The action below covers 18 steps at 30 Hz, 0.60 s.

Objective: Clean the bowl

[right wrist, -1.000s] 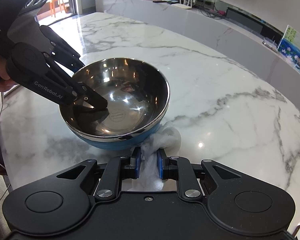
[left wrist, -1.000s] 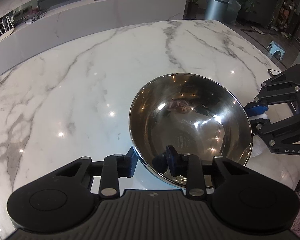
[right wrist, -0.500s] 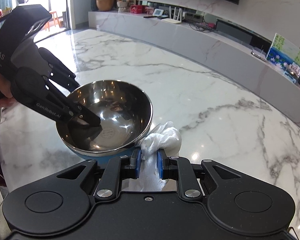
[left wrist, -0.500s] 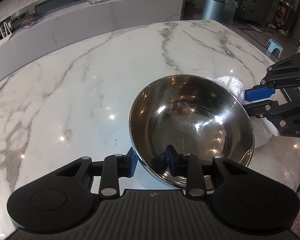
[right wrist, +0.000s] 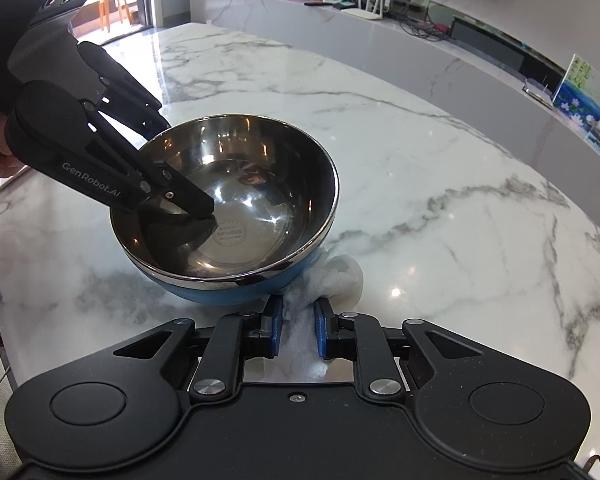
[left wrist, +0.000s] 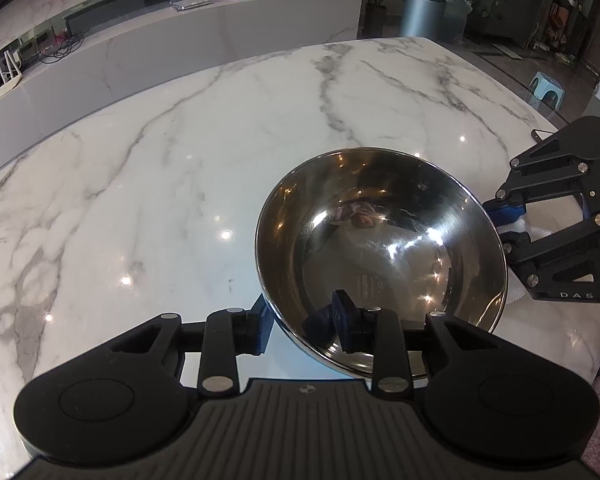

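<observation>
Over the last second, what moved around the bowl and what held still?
The right gripper, shut on the white cloth, swung the cloth up beside the bowl's far rim half a second ago, then back down against its blue outer wall. Nothing was taken or released. The left gripper kept its clamp on the near rim, and the bowl stayed tilted on the marble table.

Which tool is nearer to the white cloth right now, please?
Right. The right tool is shut on the white cloth, pressed against the bowl's blue outside. The left tool grips the bowl's rim on the opposite side, away from the cloth.
</observation>
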Tool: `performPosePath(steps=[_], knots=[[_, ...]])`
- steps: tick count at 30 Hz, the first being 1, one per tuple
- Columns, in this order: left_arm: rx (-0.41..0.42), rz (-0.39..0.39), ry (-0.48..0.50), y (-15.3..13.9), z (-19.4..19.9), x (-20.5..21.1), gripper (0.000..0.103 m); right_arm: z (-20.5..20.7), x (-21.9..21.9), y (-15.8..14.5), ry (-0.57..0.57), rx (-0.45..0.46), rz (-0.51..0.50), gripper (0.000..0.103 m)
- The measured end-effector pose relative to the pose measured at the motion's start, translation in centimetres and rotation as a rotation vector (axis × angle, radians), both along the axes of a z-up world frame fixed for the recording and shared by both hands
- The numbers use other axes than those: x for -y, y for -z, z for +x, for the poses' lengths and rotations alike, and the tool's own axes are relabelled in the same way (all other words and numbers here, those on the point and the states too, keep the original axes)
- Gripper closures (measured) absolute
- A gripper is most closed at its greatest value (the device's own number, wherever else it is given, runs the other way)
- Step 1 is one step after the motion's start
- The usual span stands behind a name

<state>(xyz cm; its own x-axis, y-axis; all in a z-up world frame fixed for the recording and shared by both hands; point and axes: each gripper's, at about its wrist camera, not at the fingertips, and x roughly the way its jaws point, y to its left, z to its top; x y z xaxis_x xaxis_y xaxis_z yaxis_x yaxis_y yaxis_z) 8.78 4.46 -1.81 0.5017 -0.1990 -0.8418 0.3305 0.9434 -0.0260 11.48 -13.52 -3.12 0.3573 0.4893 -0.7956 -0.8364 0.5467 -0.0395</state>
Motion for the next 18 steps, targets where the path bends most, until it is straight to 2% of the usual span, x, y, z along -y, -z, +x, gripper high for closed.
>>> performPosePath(steps=[8,12,18], knots=[[0.036,-0.029,0.026,0.3,-0.4,-0.2,0.071,0.3,0.2,0.0,0.005,-0.006,0.010,0.087],[0.051,-0.074,0.011,0.6,-0.4,-0.8,0.079,0.5,0.5,-0.1,0.014,-0.007,0.016,0.087],[0.054,-0.092,0.032,0.6,-0.3,-0.9,0.082,0.7,1.5,-1.3,0.033,0.020,0.044,0.087]])
